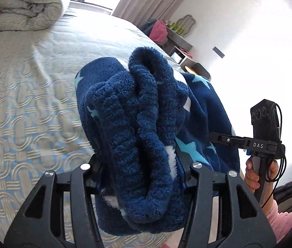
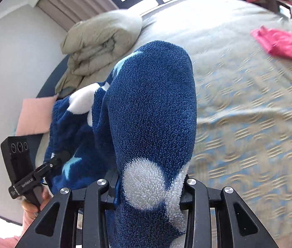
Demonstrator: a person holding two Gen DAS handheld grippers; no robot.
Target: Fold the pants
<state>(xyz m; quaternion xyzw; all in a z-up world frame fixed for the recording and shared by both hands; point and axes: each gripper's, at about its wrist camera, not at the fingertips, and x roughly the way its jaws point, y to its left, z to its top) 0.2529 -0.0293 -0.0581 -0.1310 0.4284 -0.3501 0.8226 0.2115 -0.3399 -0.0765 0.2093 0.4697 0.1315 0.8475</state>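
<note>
The pants are thick navy fleece with white and light-blue stars, held up above the bed. My left gripper is shut on a bunched part of them, and the fabric hides its fingertips. My right gripper is shut on another fold of the pants, which drapes over its fingertips. The right gripper also shows in the left wrist view at the pants' right edge. The left gripper shows in the right wrist view at their lower left.
The bed's patterned cover lies beneath. A rolled beige duvet sits at its far end. A pink garment lies on the bed. A pink cushion lies by the wall. A cluttered side table stands beyond the bed.
</note>
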